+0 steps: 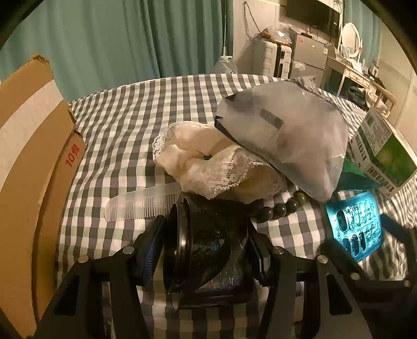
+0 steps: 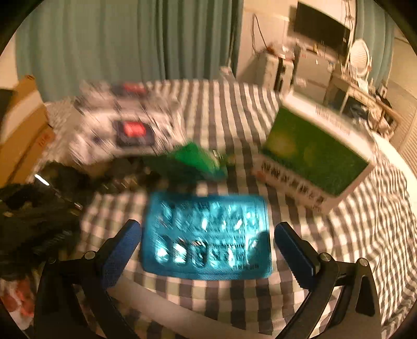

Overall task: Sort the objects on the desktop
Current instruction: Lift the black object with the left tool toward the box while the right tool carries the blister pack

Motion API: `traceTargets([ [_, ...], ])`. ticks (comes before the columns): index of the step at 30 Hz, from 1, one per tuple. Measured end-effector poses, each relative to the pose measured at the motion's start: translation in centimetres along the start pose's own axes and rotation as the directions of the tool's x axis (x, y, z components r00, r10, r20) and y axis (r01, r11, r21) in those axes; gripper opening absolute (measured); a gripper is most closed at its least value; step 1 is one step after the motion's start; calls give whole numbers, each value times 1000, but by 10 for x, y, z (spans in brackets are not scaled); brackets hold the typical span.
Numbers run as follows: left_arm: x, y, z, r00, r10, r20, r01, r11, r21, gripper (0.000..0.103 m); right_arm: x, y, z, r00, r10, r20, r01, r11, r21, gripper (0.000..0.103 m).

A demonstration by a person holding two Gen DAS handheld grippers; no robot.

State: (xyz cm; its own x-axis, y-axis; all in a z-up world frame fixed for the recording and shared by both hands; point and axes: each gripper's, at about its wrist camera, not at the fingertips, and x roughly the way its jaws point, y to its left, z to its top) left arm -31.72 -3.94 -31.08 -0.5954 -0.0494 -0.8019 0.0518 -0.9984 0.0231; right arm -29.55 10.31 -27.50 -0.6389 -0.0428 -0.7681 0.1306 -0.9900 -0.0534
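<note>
The left hand-held gripper clenches the black jar by its sides for lifting; the right hand-held gripper, released, straddles the blue blister pack on the bed.

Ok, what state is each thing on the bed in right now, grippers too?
left gripper: shut on the black jar
black jar: on its side
comb: flat, untouched
blister pack: flat between open jaws
right gripper: open, holding nothing
green box: closed, tilted
cardboard box: flap up

Teal curtains, wall-mounted television, warm dim light.
</note>
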Motion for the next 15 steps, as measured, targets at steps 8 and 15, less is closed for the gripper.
traceTargets([
  [8, 1, -3, 0, 1000, 14, -3, -14, 1000, 5, 58, -2, -1, -1, 996, -95, 4, 94, 995, 25, 103],
  [15, 2, -4, 0, 1000, 15, 0, -15, 1000, 3, 58, 9, -19, 6, 999, -31, -16, 32, 997, 70, 103],
])
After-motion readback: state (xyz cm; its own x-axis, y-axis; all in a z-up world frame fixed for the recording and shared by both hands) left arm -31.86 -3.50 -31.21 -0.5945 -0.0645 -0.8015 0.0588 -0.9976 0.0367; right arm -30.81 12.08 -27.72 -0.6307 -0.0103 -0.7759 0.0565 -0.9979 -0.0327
